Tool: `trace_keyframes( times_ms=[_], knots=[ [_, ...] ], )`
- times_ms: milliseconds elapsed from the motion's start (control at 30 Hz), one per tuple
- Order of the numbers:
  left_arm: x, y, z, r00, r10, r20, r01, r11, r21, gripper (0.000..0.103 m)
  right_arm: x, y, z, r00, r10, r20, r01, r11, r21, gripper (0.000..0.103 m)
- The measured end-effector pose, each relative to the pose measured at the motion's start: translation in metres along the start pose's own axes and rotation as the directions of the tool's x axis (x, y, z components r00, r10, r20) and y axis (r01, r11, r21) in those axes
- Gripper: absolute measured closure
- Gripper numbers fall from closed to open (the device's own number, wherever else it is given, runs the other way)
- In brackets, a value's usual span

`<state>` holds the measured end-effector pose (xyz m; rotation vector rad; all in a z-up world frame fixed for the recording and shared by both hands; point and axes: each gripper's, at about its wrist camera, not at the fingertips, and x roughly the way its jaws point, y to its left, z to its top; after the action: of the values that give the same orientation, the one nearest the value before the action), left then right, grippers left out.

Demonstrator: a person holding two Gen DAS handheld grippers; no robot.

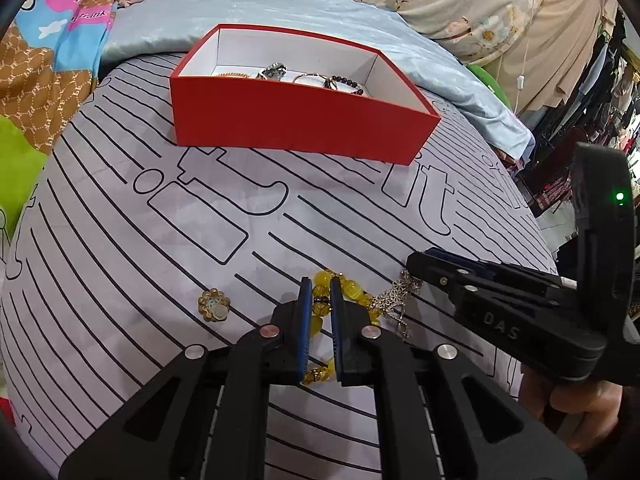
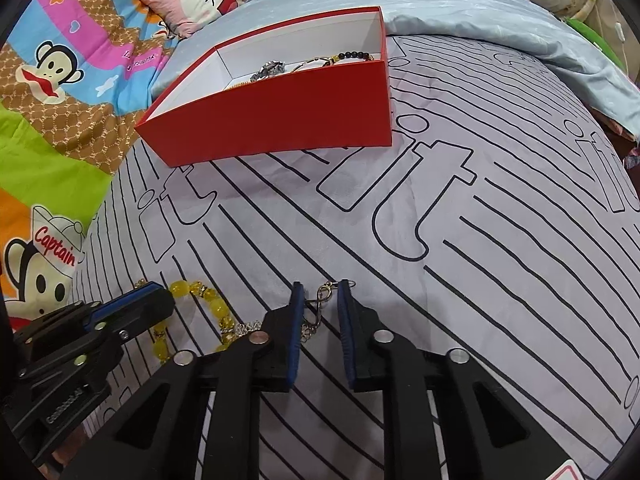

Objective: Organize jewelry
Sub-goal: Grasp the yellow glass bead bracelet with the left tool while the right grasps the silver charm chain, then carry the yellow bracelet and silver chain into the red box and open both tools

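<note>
While both grippers straddle jewelry, the left gripper (image 1: 321,284) narrowly around a yellow bead bracelet (image 1: 352,286), the right gripper (image 2: 320,292) wider over a silver chain (image 2: 316,312), the red box (image 1: 296,120) holds a dark bead bracelet (image 1: 346,81) and bangles (image 1: 310,77).

Light: bright, even, soft indoor.
Shadows: faint.
Glare: none.
Focus: sharp in both views.
Edges: strong fisheye bending, dark corner vignette.

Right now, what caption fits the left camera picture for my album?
Left gripper straddles a yellow bead bracelet on the striped sheet, red box behind.
</note>
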<state>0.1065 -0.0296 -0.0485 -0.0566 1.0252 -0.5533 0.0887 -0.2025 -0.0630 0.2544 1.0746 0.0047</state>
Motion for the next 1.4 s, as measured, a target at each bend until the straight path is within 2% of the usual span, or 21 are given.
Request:
trace_keyframes(
  times_ms=[300,833,1133,1400],
  knots=[
    [-0.011,-0.005,0.004,1.0,-0.014,0.018,0.014,1.0,0.002,0.095,-0.009,-0.001,0.004,1.0,0.012,0.023,-0.012,1.0,-0.005,0.102],
    [-0.058,-0.02,0.026,0.993,-0.059,0.106,0.058,0.998,0.013,0.095,-0.065,0.006,0.015,0.988,0.056,0.146,-0.053,0.998,-0.026,0.102],
    [-0.079,-0.026,0.06,0.984,-0.042,0.176,0.037,0.999,0.033,0.095,-0.089,0.012,0.035,0.974,0.079,0.213,-0.07,0.996,-0.05,0.102],
    [-0.086,-0.024,0.107,0.965,-0.016,0.262,0.003,0.999,0.049,0.095,-0.098,0.016,0.076,0.957,0.095,0.274,-0.077,0.994,-0.073,0.102]
  ],
)
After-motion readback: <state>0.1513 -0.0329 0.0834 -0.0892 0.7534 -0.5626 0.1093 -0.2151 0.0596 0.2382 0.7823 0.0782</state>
